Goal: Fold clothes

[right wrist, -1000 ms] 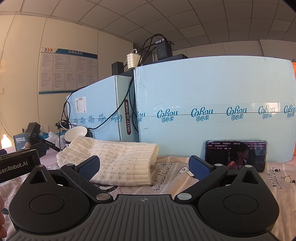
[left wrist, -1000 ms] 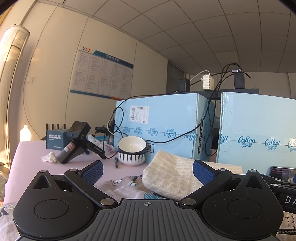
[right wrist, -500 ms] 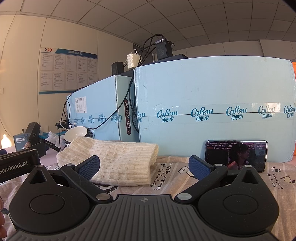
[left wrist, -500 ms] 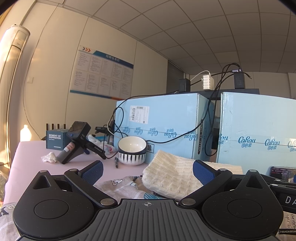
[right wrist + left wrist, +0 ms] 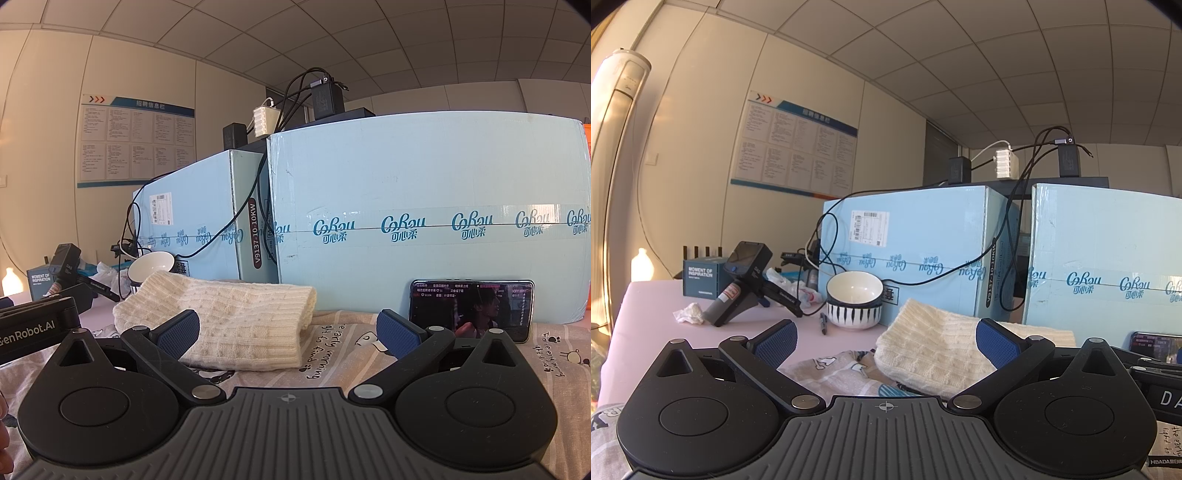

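Pale lilac surface is being lit warmly from one side, with blue cartons standing along its back edge. Left tongs are being held wide apart with nothing between the blue pads, and right tongs are likewise being held fully spread and empty. Just ahead of both, a cream knitted garment is lying already folded into a thick bundle on top of a printed cloth that is spread over the surface. The knit is being judged as light, soft and stretchy, likely to sag and slip open if lifted by a single layer, so a hold is being advised at the doubled edge or a corner where all layers can be pinched together. The printed cloth is being judged as thin, limp and prone to creasing; its free corners are best being taken, one by each of the tongs. Beyond the knit, a striped bowl is standing well apart, and a phone is being propped against the nearer carton.
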